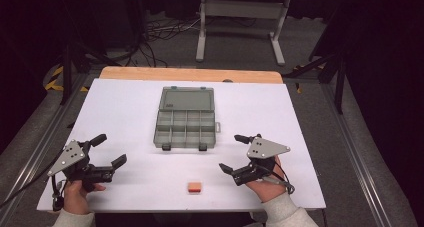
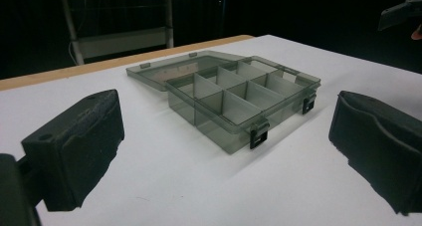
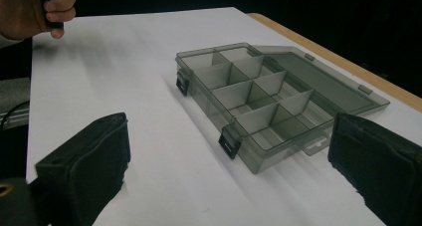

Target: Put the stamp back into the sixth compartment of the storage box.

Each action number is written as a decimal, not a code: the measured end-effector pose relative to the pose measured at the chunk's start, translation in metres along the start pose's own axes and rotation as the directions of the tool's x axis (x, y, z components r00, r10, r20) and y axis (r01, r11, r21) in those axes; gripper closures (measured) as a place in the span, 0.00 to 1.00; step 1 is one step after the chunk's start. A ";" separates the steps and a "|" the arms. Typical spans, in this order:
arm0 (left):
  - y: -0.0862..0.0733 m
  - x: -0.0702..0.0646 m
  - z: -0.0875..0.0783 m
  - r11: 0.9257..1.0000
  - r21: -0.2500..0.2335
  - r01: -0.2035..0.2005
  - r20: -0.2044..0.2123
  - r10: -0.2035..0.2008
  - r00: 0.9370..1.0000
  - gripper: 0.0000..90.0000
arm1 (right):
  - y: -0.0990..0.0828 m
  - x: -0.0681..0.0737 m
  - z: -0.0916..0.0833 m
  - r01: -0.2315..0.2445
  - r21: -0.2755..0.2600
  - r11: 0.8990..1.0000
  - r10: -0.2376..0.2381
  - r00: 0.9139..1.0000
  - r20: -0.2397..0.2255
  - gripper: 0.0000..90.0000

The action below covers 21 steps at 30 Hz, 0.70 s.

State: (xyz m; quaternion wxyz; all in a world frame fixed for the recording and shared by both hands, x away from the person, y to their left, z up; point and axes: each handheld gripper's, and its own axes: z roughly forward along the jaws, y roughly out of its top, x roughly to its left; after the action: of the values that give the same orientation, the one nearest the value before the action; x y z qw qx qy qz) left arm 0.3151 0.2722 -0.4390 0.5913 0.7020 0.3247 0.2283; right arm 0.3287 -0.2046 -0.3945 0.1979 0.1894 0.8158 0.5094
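A grey see-through compartment box (image 1: 186, 128) lies open in the middle of the white table, its lid (image 1: 187, 98) folded flat behind it and two dark latches facing the person. Its compartments (image 2: 239, 94) (image 3: 263, 101) look empty. A small orange block (image 1: 194, 187) sits near the front edge, between the hands. My left gripper (image 1: 111, 148) (image 2: 226, 161) hovers at the front left, open and holding nothing, aimed at the box. My right gripper (image 1: 230, 152) (image 3: 224, 181) is at the front right, likewise open with nothing between its jaws.
The white table top (image 1: 125, 107) has a wooden strip (image 1: 190, 74) along its far edge. Behind it stand a metal table frame (image 1: 240, 12) and loose floor cables (image 1: 150, 37). The person's left hand (image 3: 35, 9) appears far off in the right gripper view.
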 end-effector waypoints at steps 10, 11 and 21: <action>0.000 0.000 0.000 1.000 0.007 -0.001 0.002 0.001 1.000 0.02 | 0.015 0.001 0.016 0.015 0.028 0.999 -0.013 0.998 -0.055 0.08; 0.000 0.000 0.001 1.000 0.002 -0.002 0.002 0.002 1.000 0.02 | 0.017 0.001 0.017 0.014 0.033 0.999 -0.012 0.998 -0.061 0.09; 0.000 0.000 0.001 1.000 0.003 0.004 0.003 -0.004 1.000 0.02 | 0.029 0.005 0.035 0.044 0.082 0.996 -0.037 0.995 -0.095 0.11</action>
State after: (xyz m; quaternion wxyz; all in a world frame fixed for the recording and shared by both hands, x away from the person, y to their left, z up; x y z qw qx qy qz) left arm 0.3158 0.2721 -0.4396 0.5911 0.7027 0.3253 0.2256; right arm 0.3453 -0.1639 -0.3825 0.1616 0.1568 0.8485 0.4788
